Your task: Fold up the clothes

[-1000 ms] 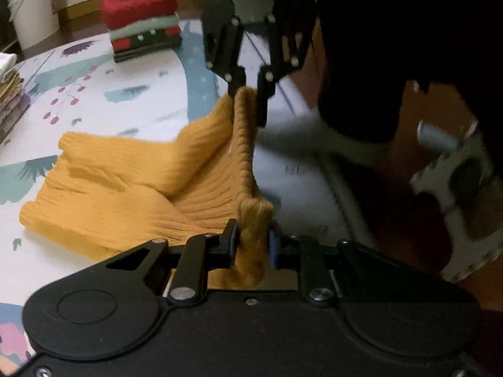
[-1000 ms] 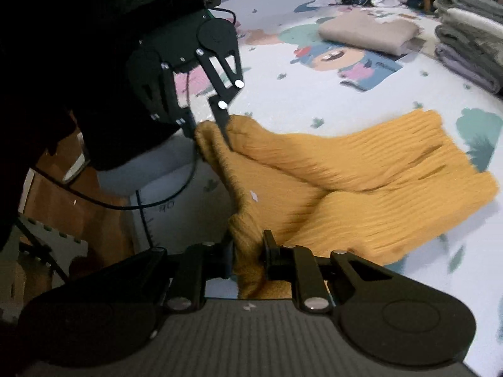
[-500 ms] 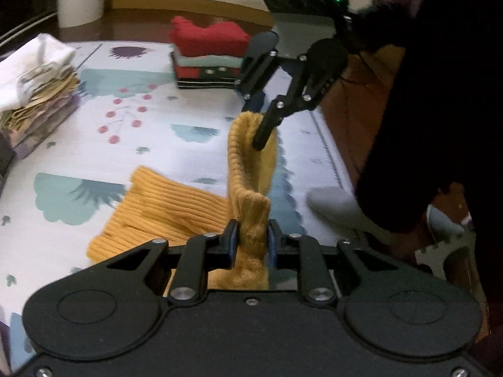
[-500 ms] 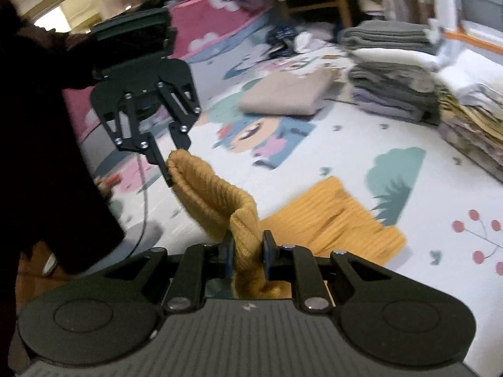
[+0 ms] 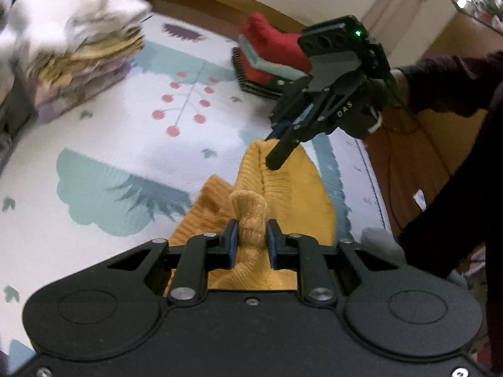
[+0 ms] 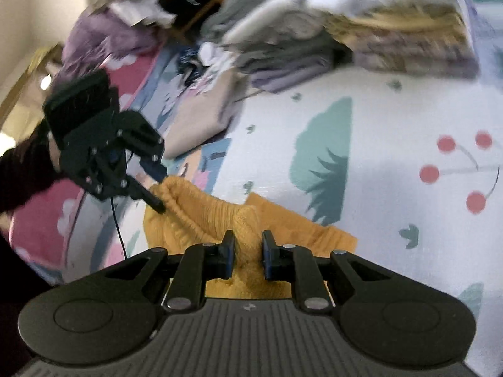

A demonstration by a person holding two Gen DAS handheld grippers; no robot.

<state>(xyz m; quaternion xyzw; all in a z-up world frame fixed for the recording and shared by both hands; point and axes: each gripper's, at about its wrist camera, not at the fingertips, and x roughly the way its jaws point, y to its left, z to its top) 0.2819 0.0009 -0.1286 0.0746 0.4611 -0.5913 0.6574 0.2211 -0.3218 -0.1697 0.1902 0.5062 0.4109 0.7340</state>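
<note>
A mustard-yellow ribbed knit sweater (image 5: 295, 188) hangs folded between my two grippers above the patterned play mat (image 5: 132, 132). My left gripper (image 5: 251, 245) is shut on one bunched corner of it. My right gripper (image 6: 246, 253) is shut on the other corner of the sweater (image 6: 201, 213). Each gripper shows in the other's view: the right one (image 5: 276, 154) pinches the far top edge, the left one (image 6: 154, 193) does the same. The lower part of the sweater is hidden behind the gripper bodies.
A stack of folded light clothes (image 5: 72, 59) lies at the mat's far left. A folded red, mint and dark pile (image 5: 270, 62) lies at the far edge. In the right wrist view, grey and purple folded stacks (image 6: 361, 40) and a beige garment (image 6: 204, 119) lie beyond.
Both grippers have lifted the sweater off the mat and carried it forward. Less of it lies spread on the mat, and it now hangs doubled between them. Both grips stay shut.
</note>
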